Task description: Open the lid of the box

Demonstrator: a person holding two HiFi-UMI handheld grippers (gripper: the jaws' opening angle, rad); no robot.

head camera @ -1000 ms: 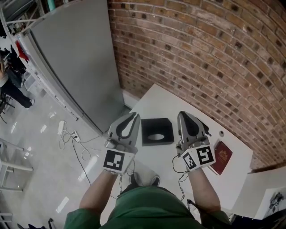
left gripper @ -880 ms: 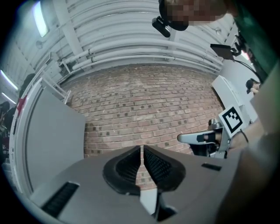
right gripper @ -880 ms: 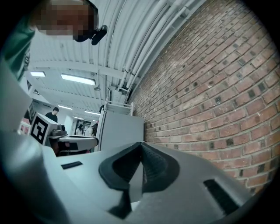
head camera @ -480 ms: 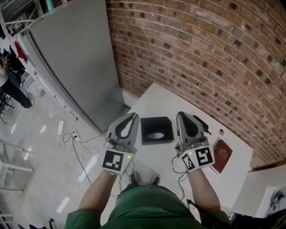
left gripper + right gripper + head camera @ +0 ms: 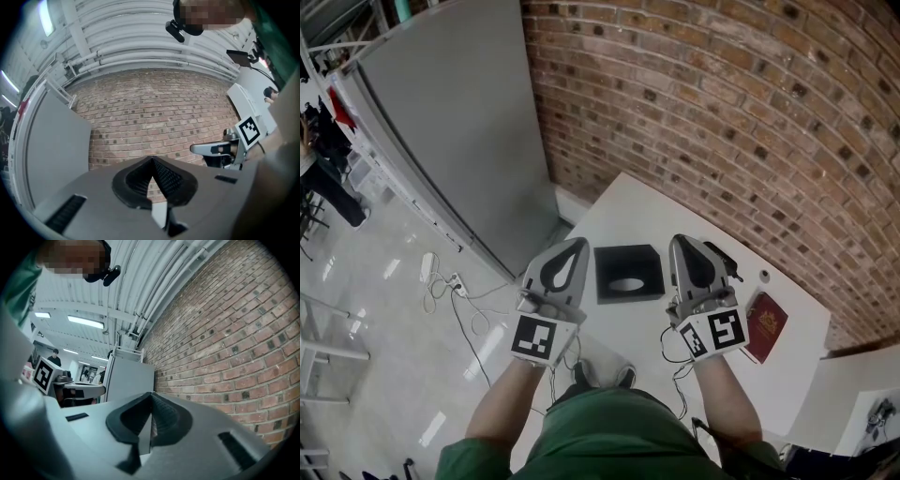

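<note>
Brick wall (image 5: 722, 112), grey panel (image 5: 459, 122), glossy floor (image 5: 384, 309) — perhaps tiled.

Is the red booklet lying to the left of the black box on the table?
No, the red booklet lies to the right of the black box on the white table.

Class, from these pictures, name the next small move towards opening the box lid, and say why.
Probably tip both grippers down toward the black box and open their jaws. The left gripper and right gripper are shut and empty, aimed at the brick wall, either side of the box and not touching it; its lid looks closed.
</note>
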